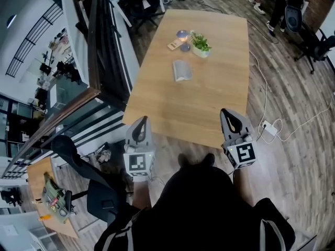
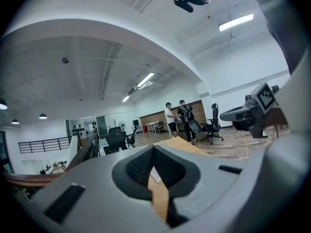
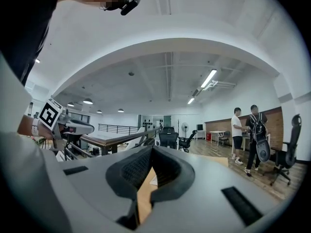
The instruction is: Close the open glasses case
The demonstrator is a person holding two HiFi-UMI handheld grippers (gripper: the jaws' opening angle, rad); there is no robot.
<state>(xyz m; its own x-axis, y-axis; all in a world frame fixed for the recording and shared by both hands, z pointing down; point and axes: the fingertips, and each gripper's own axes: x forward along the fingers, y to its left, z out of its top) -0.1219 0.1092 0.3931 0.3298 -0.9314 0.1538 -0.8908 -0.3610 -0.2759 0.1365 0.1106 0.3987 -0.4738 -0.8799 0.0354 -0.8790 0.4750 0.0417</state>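
Note:
The grey glasses case (image 1: 181, 70) lies open on the wooden table (image 1: 209, 98), beyond its middle. Both grippers hover near the table's near edge, well short of the case. My left gripper (image 1: 142, 119) is at the near left corner, its jaws together with nothing between them. My right gripper (image 1: 225, 111) is over the near right edge, also shut and empty. In the left gripper view the jaws (image 2: 153, 149) meet at the tip, with table wood showing through the gap. The right gripper view (image 3: 152, 149) looks the same. A pale sliver (image 3: 155, 181) shows between the jaws; I cannot tell what it is.
A small potted plant (image 1: 200, 45) and a pair of glasses (image 1: 182, 37) sit at the table's far end. A power strip (image 1: 268, 127) and cables lie on the floor to the right. Office chairs stand around, and two people (image 3: 245, 135) stand far off.

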